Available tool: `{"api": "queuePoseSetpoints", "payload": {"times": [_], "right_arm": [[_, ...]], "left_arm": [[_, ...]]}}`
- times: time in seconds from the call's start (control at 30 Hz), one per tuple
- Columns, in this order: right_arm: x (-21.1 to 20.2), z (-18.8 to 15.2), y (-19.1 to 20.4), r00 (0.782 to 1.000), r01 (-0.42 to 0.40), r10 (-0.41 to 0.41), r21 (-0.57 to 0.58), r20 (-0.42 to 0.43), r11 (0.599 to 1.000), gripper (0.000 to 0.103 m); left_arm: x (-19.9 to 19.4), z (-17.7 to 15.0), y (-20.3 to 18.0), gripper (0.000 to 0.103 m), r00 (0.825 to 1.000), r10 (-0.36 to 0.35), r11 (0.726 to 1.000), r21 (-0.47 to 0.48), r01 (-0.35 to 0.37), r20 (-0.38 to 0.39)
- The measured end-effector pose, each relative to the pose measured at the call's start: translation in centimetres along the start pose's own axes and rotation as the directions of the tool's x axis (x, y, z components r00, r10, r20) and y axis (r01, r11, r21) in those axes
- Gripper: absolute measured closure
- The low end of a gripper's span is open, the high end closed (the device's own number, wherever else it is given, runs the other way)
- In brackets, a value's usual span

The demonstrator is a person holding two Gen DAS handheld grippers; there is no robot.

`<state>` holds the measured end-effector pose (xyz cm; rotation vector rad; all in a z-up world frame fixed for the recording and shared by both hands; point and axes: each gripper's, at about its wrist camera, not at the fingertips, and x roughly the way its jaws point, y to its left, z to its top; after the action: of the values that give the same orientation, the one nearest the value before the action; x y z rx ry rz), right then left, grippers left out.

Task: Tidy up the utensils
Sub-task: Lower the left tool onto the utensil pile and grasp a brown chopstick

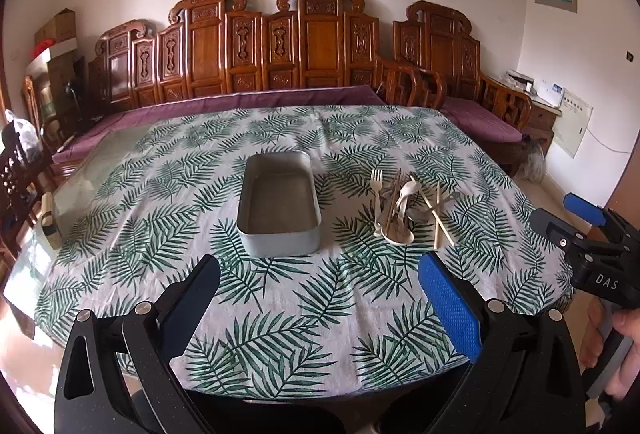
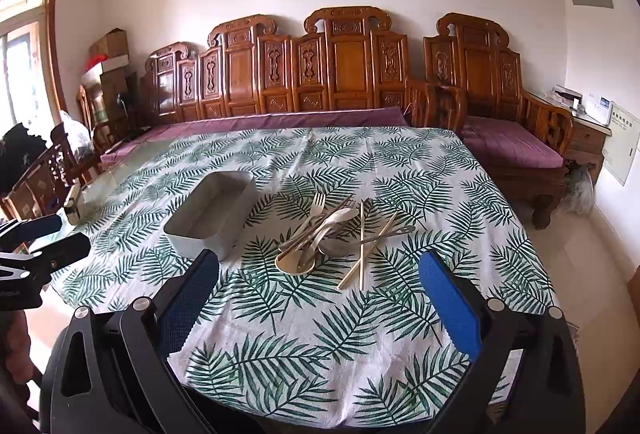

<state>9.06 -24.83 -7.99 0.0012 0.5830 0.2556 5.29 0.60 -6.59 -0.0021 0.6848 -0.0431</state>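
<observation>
Nearest: left gripper (image 1: 320,298), black frame with blue ribbed pads, fingers spread wide, nothing between them, hovering above the near edge of the white tablecloth with green fern-leaf print (image 1: 304,318). Right gripper (image 2: 320,294) likewise wide apart and empty, just beside the left one, to its right.

Mid-table, left of centre: grey rectangular metal tray (image 1: 279,202), long axis running near to far, nothing inside.

Just right of the tray, not touching: loose pile of mixed utensils (image 2: 340,238) — pale plastic fork (image 2: 317,204), cream soup spoons (image 2: 296,261), light wooden chopsticks (image 2: 361,246), grey metal spoon (image 2: 360,240) — all crossed over one another.

Far behind: purple-cushioned carved wooden bench (image 2: 320,74) along the wall.

Judged from this: nothing sorted yet; every utensil left to lift from the pile into the tray, probably starting with the right gripper, closer to the pile.
</observation>
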Motion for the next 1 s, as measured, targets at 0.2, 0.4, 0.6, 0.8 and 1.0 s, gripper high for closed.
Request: {"api": "queuePoseSetpoints", "payload": {"times": [0.2,0.4,0.6,0.8,1.0], "right_arm": [[2.2,0.5,-0.6,0.999,-0.032,0.032,-0.004,-0.037,0.999,0.002],[4.7,1.4,-2.0,0.998,-0.035,0.034,-0.015,-0.061,0.999,0.002],[7.7,2.1,-4.1,0.994,-0.044,0.044,0.002,-0.100,0.999,0.006],[11.0,2.4,-5.8,0.989,-0.033,0.032,-0.008,-0.148,0.999,0.014],[14.8,1.6,-7.4,0.977,-0.036,0.031,-0.019,-0.213,0.999,0.026]], "left_arm": [[2.1,0.1,-0.1,0.007,0.999,-0.011,1.000,0.021,0.012,-0.032],[4.7,0.4,-0.4,0.007,0.998,-0.026,0.999,0.039,0.028,-0.063],[7.2,0.9,-0.7,0.007,0.993,-0.061,0.997,0.043,0.066,-0.097],[10.0,1.6,-1.4,0.007,0.987,-0.090,0.994,0.049,0.097,-0.133],[12.4,2.5,-3.2,0.009,0.981,-0.125,0.987,0.086,0.139,-0.151]]}}
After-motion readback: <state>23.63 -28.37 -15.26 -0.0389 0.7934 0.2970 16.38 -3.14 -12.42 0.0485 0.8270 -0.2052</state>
